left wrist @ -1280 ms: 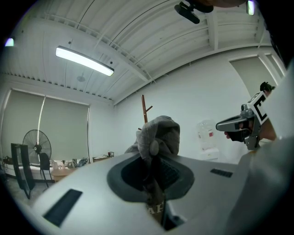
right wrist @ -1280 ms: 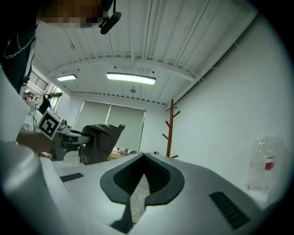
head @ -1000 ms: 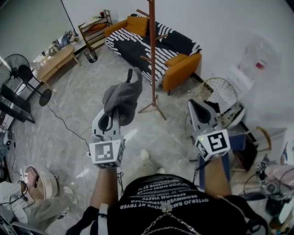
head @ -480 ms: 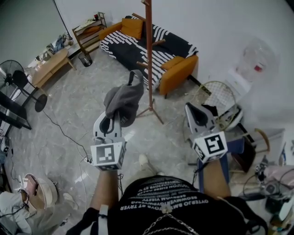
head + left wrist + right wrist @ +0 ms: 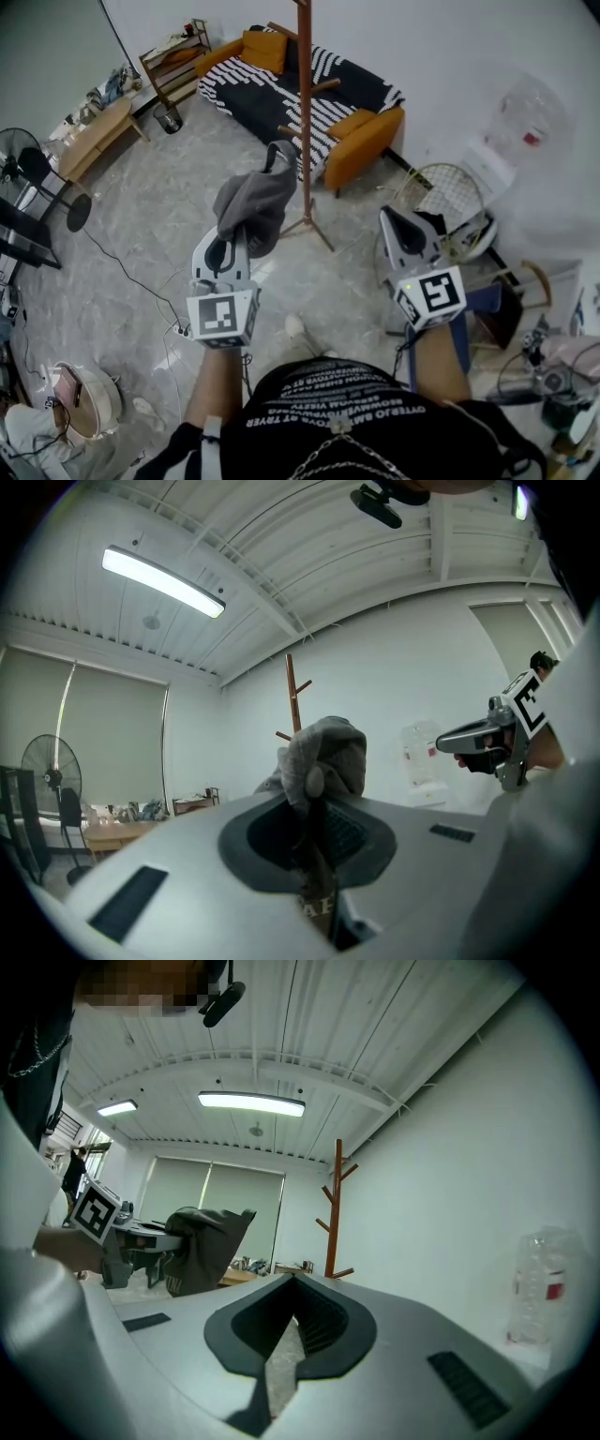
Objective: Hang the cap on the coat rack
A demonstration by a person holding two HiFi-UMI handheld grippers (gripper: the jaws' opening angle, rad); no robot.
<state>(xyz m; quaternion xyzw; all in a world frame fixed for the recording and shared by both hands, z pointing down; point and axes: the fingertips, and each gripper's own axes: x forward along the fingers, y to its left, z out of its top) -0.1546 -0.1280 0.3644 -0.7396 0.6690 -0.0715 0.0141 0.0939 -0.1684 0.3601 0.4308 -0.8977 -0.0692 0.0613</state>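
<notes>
Beside the coat rack [image 5: 305, 112], the left tool [image 5: 241, 231] pinches the grey cap [image 5: 255, 200] at its tip; the right tool [image 5: 390, 216] is closed, empty.

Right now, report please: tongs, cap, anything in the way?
Left tongs shut on grey cap. Right tongs shut, empty. Cap not yet on coat rack; nothing seen between.

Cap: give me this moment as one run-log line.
cap: clamped in left tongs, held up | right tongs: shut, empty | coat rack: ahead, cap not yet hung
</notes>
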